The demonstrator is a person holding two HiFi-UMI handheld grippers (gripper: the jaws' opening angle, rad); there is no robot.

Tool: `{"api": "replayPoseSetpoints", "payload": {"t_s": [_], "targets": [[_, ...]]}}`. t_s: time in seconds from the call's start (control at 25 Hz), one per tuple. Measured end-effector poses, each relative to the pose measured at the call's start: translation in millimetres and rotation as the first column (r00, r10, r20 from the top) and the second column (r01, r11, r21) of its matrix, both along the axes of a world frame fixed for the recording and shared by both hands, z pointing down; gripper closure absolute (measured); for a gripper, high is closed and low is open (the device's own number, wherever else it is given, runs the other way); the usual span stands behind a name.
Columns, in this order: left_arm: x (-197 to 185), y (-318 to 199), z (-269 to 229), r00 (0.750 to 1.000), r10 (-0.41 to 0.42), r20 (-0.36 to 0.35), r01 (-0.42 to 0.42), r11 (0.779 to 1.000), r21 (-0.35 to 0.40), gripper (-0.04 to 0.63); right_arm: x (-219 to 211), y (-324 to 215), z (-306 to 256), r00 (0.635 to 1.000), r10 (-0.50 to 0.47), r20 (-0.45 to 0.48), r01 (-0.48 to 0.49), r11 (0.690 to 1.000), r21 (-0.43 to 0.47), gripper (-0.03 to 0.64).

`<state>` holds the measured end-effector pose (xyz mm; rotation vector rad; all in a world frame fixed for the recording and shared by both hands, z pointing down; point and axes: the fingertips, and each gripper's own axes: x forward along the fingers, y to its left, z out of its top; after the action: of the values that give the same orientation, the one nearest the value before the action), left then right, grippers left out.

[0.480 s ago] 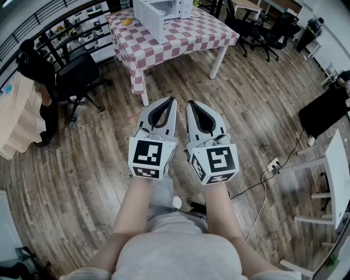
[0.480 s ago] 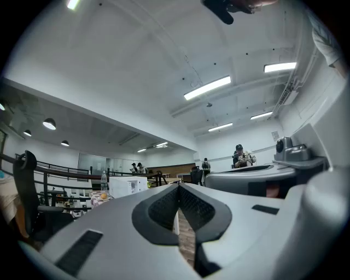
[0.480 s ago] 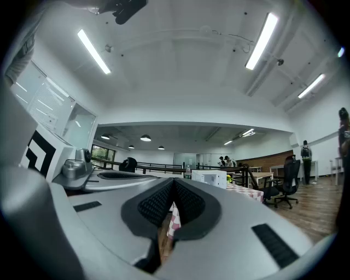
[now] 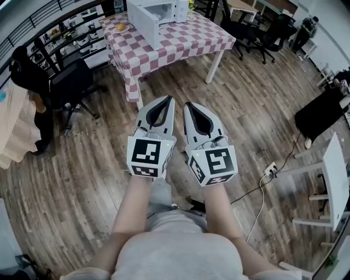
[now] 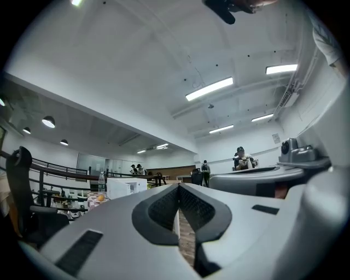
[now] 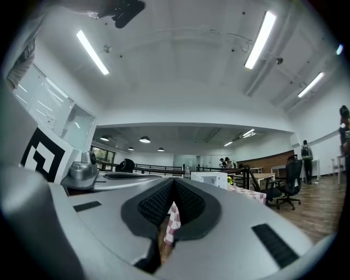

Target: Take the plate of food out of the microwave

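1. The left gripper [image 4: 167, 100] and right gripper [image 4: 187, 105] were held side by side over the wooden floor [image 4: 251, 109], the jaws of each pressed together on nothing.
2. The plate of food [image 4: 121, 27] sat near the table's [image 4: 186, 39] left edge, just beside the open microwave [image 4: 164, 11].

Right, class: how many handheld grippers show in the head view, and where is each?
2. The left gripper sits left of centre, the right gripper beside it, both shut and empty, over the wooden floor, short of the checkered table.
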<state>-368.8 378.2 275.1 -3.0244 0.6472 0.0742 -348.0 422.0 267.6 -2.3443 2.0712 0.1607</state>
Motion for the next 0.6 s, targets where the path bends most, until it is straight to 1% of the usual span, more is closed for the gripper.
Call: {"api": "replayPoseSetpoints", "payload": {"t_s": [0.2,0.4,0.6], "targets": [[20,-26,0,1.000,0.008,0.002,-0.008,1.000,0.004,0.594,23,-27,5,1.000,0.004,0.018,-0.004,1.000,-0.017,0.594],[36,-63,0,1.000,0.004,0.009,-0.004,1.000,-0.002,0.594,40,-66,9,0.999,-0.010,0.038,0.011,0.999,-0.036,0.594],[55,-97,2,1.000,0.025,0.014,-0.025,1.000,-0.007,0.594,55,-105,15,0.999,-0.010,0.049,0.013,0.999,-0.053,0.594]]}}
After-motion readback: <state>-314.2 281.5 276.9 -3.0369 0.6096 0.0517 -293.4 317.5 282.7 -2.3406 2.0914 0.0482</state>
